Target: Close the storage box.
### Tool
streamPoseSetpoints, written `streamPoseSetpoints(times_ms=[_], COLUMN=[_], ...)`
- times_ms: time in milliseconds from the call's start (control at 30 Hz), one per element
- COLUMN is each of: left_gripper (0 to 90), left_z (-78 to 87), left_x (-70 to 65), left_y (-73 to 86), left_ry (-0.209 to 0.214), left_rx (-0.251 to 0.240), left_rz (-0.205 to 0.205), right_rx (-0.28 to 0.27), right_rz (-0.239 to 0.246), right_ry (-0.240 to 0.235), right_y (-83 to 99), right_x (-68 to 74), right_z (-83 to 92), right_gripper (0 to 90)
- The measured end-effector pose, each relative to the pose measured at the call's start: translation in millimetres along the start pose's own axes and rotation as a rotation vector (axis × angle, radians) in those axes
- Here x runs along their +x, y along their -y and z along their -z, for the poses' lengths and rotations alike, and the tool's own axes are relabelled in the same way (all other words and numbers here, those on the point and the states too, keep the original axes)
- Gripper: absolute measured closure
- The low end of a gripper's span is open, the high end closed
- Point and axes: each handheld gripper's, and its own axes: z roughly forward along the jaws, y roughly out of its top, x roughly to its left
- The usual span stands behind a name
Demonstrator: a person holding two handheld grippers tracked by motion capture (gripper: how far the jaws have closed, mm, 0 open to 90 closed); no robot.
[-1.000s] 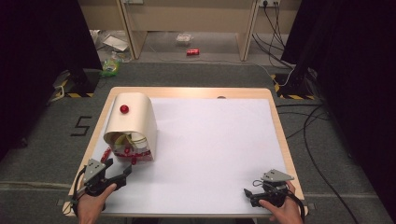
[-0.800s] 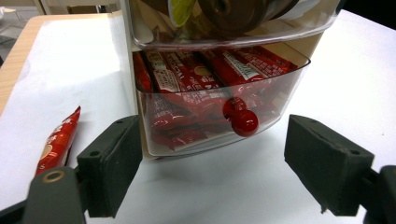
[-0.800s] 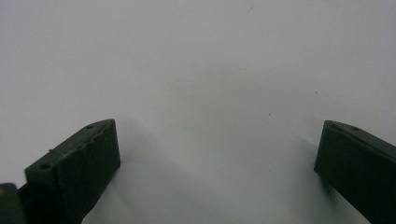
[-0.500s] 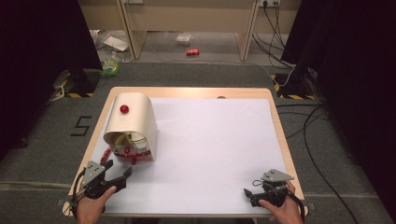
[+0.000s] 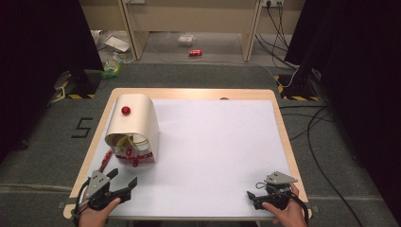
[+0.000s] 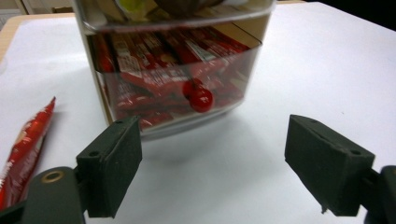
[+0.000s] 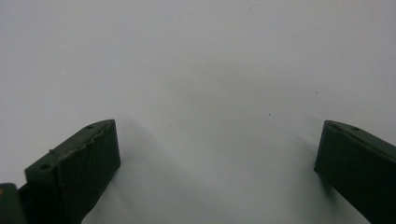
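Across the whole width in front of me lies the light wooden table (image 5: 279, 118), its top covered almost edge to edge by a large white sheet (image 5: 222, 142). On the sheet's left side stands the cream, round-topped bread-bin-shaped container (image 5: 135, 123) with a small red knob (image 5: 126, 110) on its curved lid and a clear plastic front (image 6: 187, 93); its open end faces me. Behind that clear front I see red snack packets (image 6: 154, 51) stacked flat, and a red ball-shaped knob (image 6: 201, 99) sits on the plastic, low and near the middle. One more long red snack packet (image 5: 106, 161) lies loose on the sheet just beside the container's left side, apart from it; in the left gripper view it runs along the left edge (image 6: 25, 140).

My left gripper (image 5: 124, 181) rests near the table's front left corner, close to the container's open end and pointing at it, its jaws spread wide with nothing between them but bare sheet; the clear front is a little beyond the tips, not touched. My right gripper (image 5: 253, 194) sits well apart at the front right corner, over empty white sheet, its jaws likewise spread wide and holding nothing.
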Motion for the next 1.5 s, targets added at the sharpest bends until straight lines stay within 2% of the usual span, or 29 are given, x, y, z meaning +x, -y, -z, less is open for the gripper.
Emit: streamPoseSetpoints(times_ms=[700,867,1100,1200,1500], left_gripper=[17.9,17.9,17.9,17.9,17.9], left_z=[7.5,7.9,12.7,14.1,19.4], left_x=[-23.6,-26.6,-34.4,-36.0,-36.7], left_y=[27.6,33.6,37.0,38.8,46.8], left_ry=[0.032,0.03,0.037,0.035,0.035], left_rx=[0.053,0.077,0.085,0.091,0.089], left_rz=[-0.045,-0.064,-0.095,-0.11,-0.112], right_rx=[-0.001,-0.001,-0.002,-0.002,-0.002], right_rz=[0.001,0.001,0.001,0.001,0.001], right_ry=[0.001,0.001,0.001,0.001,0.001], right_y=[0.1,0.1,0.2,0.2,0.2], right_x=[0.0,0.1,0.0,0.1,0.1], right_z=[0.0,0.0,-0.1,-0.1,-0.1], right_gripper=[0.3,0.3,0.3,0.3,0.2])
